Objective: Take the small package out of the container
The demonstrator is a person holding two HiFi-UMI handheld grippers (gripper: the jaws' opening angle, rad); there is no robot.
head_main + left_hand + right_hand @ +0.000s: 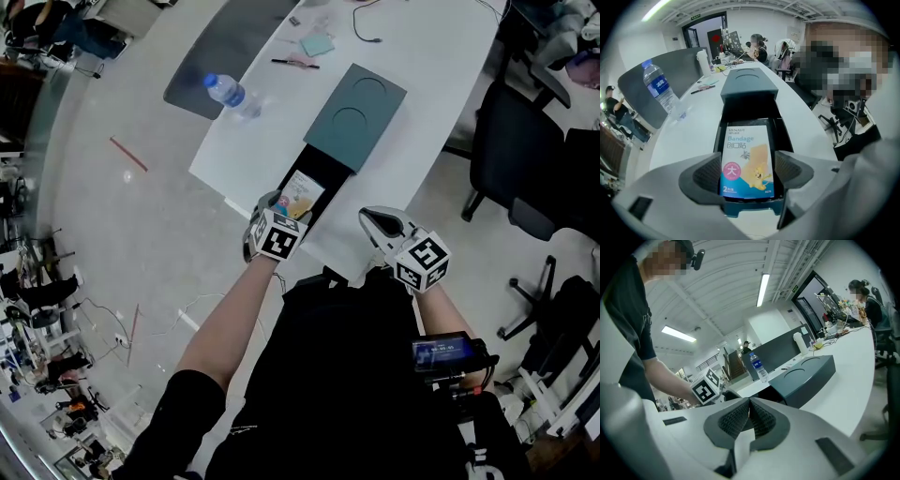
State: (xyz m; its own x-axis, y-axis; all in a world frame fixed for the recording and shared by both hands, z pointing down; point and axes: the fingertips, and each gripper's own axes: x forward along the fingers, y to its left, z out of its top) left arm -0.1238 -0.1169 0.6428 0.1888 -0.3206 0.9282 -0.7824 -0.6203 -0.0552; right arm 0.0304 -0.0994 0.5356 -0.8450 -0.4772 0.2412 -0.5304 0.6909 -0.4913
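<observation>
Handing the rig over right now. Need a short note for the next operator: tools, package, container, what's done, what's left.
Left tool: open, angled down over the container, one pad on each side of the small package, not gripping it.
Right tool: shut, empty, off to the container's right.
Package: lying flat in the container's slid-out tray, on the white table.
Done: tray is open and the left tool is lined up.
Left: close on the package and lift it out.
</observation>
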